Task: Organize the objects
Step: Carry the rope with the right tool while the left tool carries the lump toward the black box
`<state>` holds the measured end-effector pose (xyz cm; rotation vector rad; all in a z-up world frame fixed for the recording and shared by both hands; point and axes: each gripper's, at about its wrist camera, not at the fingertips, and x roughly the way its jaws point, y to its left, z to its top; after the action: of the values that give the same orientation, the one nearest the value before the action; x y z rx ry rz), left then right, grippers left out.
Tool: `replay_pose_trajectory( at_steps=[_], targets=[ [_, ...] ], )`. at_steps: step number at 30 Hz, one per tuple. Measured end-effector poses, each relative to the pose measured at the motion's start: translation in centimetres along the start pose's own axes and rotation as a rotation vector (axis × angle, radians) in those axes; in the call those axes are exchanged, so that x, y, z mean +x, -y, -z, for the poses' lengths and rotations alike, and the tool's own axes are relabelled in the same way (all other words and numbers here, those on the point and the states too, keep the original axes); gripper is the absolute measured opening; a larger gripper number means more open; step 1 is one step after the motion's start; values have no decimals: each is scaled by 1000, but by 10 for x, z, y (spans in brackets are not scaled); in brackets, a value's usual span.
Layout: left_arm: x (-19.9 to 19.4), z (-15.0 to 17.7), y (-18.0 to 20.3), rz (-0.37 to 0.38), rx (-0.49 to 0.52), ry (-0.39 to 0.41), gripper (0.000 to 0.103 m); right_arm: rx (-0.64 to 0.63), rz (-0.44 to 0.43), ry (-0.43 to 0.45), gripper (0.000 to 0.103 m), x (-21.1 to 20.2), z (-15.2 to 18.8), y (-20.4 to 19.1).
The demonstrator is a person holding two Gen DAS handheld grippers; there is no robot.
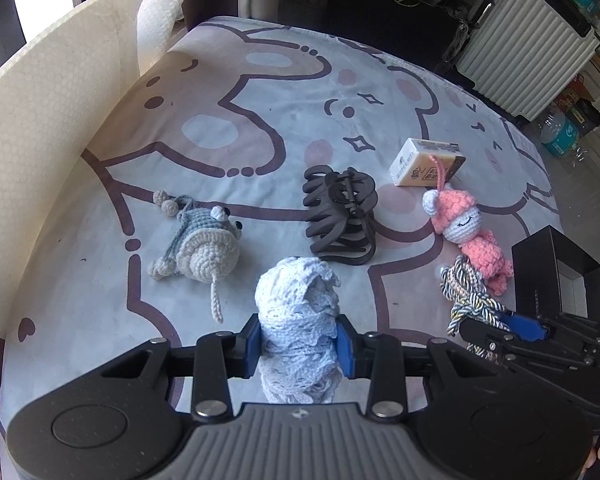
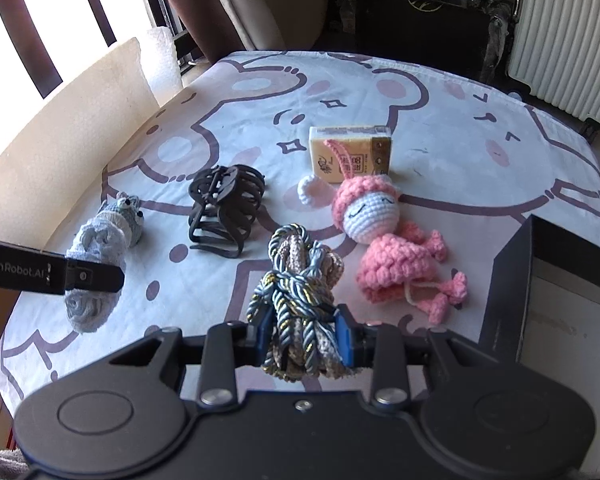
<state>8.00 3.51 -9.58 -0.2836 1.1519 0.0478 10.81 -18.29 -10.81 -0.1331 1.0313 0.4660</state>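
The left tongs (image 1: 298, 340) are clenched on a pale blue lace bundle (image 1: 296, 300), their blue pads pressed into its two sides; the bundle stands upright between them and looks raised off the cloth. The right tongs (image 2: 302, 334) grip a knot of twisted cords (image 2: 300, 280) in blue, gold and beige, the pads squeezing its lower half while the loops stick up above them.

Taking the dark hair claw clip (image 1: 340, 216) in the middle of the worktop (image 1: 260, 120) as the landmark: the lace bundle is just in front of it, toward the camera in the left wrist view. The cord knot is in front of it and to its right. To the clip's left lies a crocheted grey-and-blue mouse toy (image 1: 204, 248), on its side, apart from the clip. To the clip's right lies a pink crocheted doll (image 2: 384, 236) with a white face, its hanging loop reaching back over a small tan box (image 2: 350, 154) that sits behind and to the right of the clip. Farther right of the clip, at the worktop's edge, is an open black box (image 2: 512, 280). The worktop is covered by a pale cloth printed with cartoon bears. Left of the clip, along the cloth's edge, a cream foam sheet (image 1: 60, 120) stands curved upward.
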Motion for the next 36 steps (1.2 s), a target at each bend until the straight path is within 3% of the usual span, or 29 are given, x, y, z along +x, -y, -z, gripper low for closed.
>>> replay_pose_trajectory(
  at_steps=[9,18,30,36],
  targets=[
    [-2,1,-2,8,1,2,39,20,-3,-119,34,21,18,-7],
    [3,0,-4,10,7,-16,39,24,-5,-165,35,35,15,-7],
    [-15,-2,-2,6,17,39,39,29,16,-63,34,11,7,-9],
    [-35,-2,5,-24,69,91,39,34,29,-18,34,-12,2,-13]
  ],
)
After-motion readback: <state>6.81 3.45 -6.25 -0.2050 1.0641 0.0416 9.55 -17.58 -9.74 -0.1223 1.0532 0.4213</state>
